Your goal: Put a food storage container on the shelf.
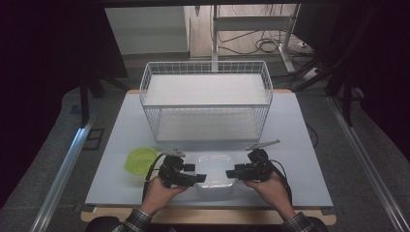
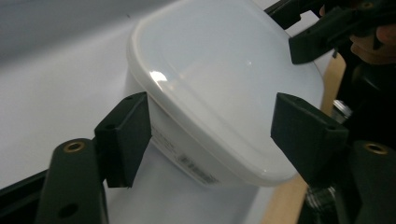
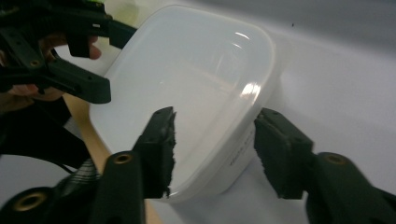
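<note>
**Two grippers flank a lidded white container**

The white container (image 1: pixel 214 176) sits at the lower middle of the high view, near the front edge of the pale surface (image 1: pixel 300 140), its lid on. The left gripper (image 1: pixel 199 178) meets its left end, jaws spread around a corner of the lid. The right gripper (image 1: pixel 230 173) meets the right end, jaws likewise spread across the rim. A green bowl (image 1: pixel 140 160) lies left of it; a wire basket (image 1: pixel 205 99) stands behind.

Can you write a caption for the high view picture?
Two hand-held grippers, left and right, close in on a white lidded container before a wire basket.
</note>
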